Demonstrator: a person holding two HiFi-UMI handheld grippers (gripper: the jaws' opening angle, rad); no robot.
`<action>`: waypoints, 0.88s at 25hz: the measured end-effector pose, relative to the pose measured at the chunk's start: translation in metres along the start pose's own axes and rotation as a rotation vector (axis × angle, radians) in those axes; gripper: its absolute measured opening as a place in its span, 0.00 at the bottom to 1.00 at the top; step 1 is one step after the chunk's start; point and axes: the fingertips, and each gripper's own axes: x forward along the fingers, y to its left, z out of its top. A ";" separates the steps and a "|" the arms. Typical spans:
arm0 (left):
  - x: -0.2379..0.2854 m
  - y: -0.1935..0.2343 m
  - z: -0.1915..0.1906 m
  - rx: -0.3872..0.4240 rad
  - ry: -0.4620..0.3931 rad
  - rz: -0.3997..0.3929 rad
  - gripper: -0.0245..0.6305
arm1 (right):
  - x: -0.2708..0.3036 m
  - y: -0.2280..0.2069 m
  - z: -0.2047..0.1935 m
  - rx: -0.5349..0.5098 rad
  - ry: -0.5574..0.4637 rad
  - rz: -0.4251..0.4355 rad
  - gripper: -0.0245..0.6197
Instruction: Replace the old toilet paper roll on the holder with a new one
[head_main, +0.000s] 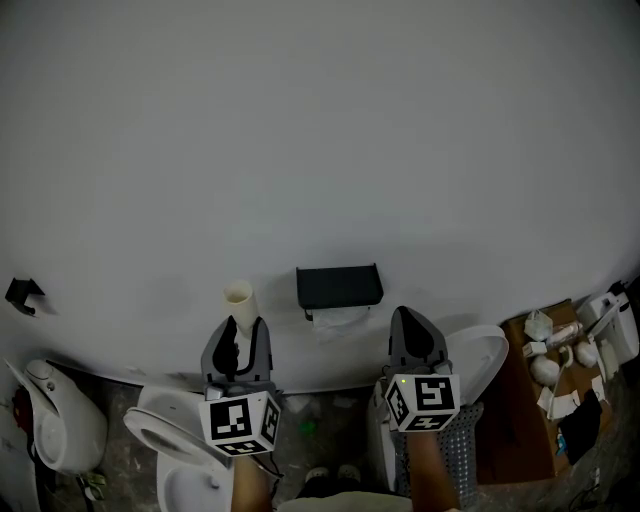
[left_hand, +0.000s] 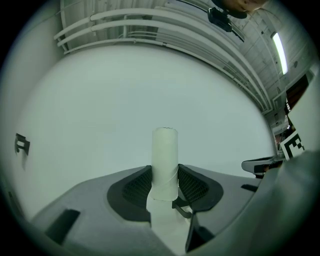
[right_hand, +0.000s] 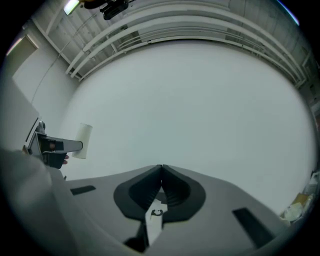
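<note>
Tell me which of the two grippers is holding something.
The left gripper: its fingers clamp an upright empty toilet roll tube. The right gripper has its fingers shut together with nothing between them.

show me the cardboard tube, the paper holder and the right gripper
cardboard tube (left_hand: 164, 160): left gripper view, its middle
paper holder (head_main: 339, 286): head view, black cover
right gripper (right_hand: 161, 170): right gripper view, where the tips meet

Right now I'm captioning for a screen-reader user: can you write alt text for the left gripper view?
The left hand-held gripper clamps an empty cardboard tube upright between its jaws, before a plain white wall. The right hand-held gripper juts in at the right edge.
</note>
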 end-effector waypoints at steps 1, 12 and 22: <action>0.000 0.000 0.000 0.001 0.002 0.001 0.29 | 0.001 -0.002 -0.001 0.004 0.004 0.000 0.03; 0.000 0.001 -0.001 0.012 0.011 0.017 0.29 | 0.002 -0.016 -0.005 0.029 0.025 -0.005 0.02; -0.001 0.001 0.000 0.014 0.011 0.018 0.29 | 0.002 -0.018 -0.005 0.023 0.027 -0.014 0.02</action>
